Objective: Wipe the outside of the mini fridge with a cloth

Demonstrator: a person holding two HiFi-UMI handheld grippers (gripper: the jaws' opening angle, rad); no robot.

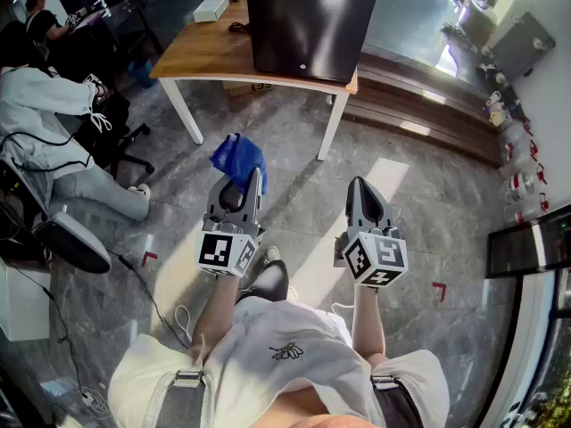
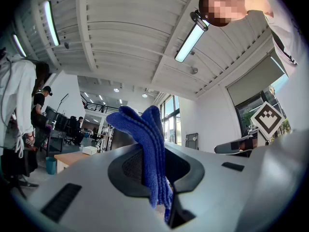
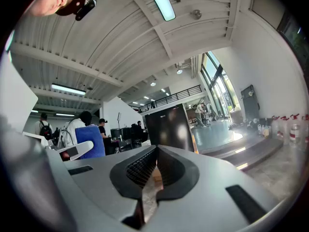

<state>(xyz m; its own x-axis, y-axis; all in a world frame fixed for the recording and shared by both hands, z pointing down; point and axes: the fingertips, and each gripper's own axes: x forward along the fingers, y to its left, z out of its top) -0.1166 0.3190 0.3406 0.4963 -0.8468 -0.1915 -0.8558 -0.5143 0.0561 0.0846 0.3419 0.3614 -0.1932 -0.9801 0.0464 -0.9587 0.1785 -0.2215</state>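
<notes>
The wooden surface [image 1: 192, 65] stands well ahead of me and carries the black mini fridge [image 1: 308, 25], well apart from both tools. My left tool [image 1: 253, 178] is clenched on the blue cloth [image 1: 238, 159], which sticks up from between its jaws. My right tool [image 1: 359, 187] is closed with nothing in it. I judge that wiping has not begun and this is the approach. Next I need to close in and lay the cloth flat against a fridge face.
</notes>
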